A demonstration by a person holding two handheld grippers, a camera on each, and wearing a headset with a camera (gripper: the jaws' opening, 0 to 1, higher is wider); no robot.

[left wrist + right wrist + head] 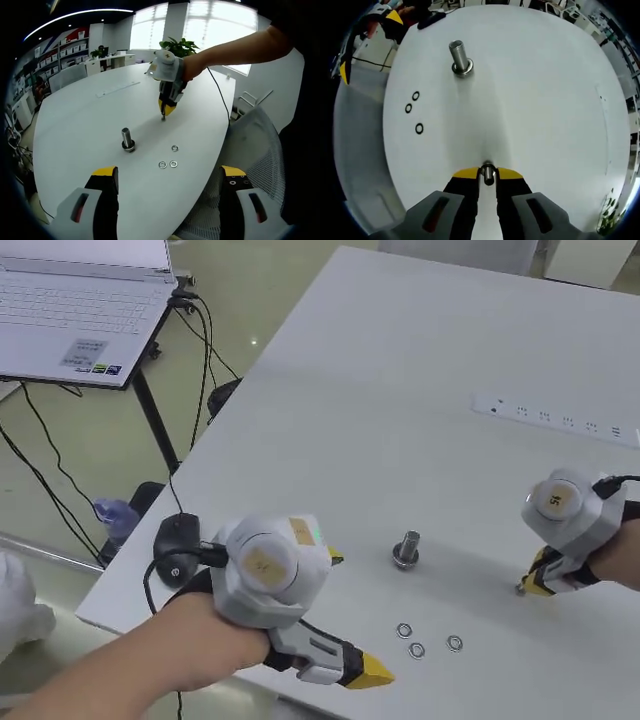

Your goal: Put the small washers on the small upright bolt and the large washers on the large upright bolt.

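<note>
A: What could go wrong from here?

B: The right gripper [488,172] pinches the small bolt [163,117] between its tips. If the jaws let go with it off plumb, it could topple and roll across the table [400,390].

A: Which way does it point?

B: Its long axis is near vertical, free end down at the table, possibly touching (too small to tell). It sits to the right of the large bolt [406,549] and the three washers [417,650]. The left gripper [168,172] is spread wide and empty.
</note>
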